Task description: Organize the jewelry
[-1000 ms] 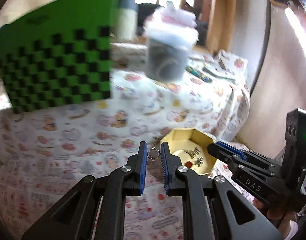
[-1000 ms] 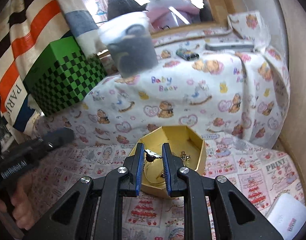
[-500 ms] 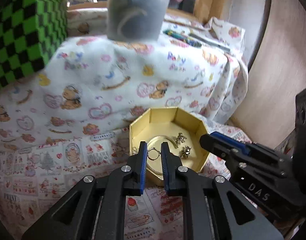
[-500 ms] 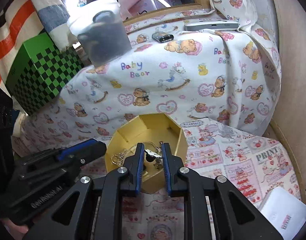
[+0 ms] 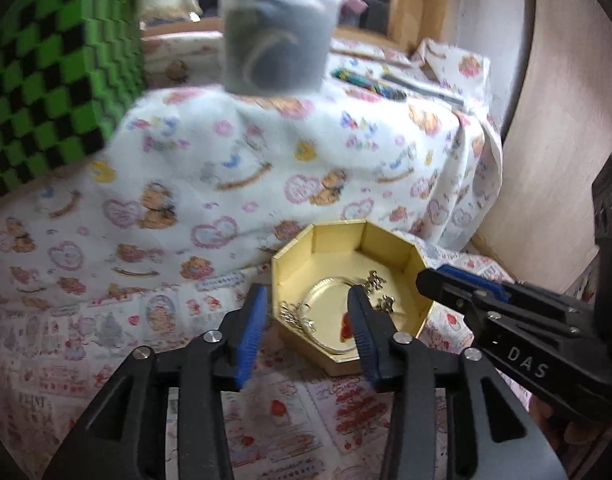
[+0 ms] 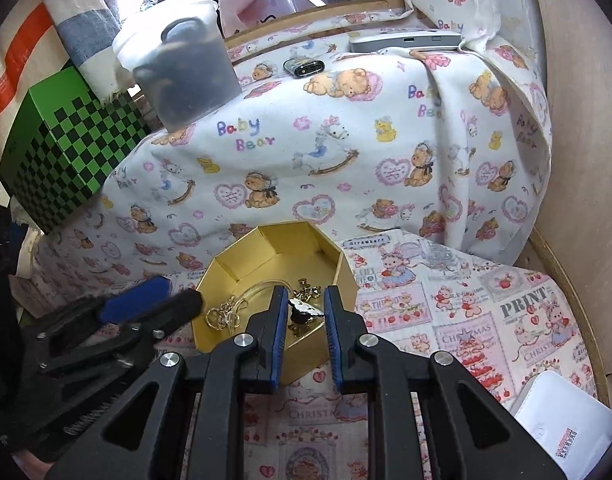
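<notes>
A gold octagonal box (image 5: 338,240) (image 6: 274,240) sits on the printed cloth and holds several small gold charms (image 5: 376,280). My left gripper (image 5: 306,300) hangs over the box's near left rim. Its jaws are opening and nothing is pressed between the pads. Just below them, a small gold ring piece (image 5: 290,314) (image 6: 222,316) lies inside the box by its left wall. My right gripper (image 6: 305,300) is over the box's near side, shut on a small white and black charm (image 6: 304,306). Each view shows the other gripper (image 5: 438,280) (image 6: 178,294) at its side.
A green checkered box (image 5: 46,80) (image 6: 66,152) stands at the back left. A grey tub with a white lid (image 5: 274,40) (image 6: 182,76) is on the raised, cloth-covered ledge, with a flat silver device (image 6: 406,40) further back. A wooden wall (image 6: 578,160) closes the right side. A white packet (image 6: 562,420) lies near right.
My left gripper came forward and down over the gold box, then its jaws spread and the ring it held dropped inside. The right gripper kept its charm and stayed over the box.
</notes>
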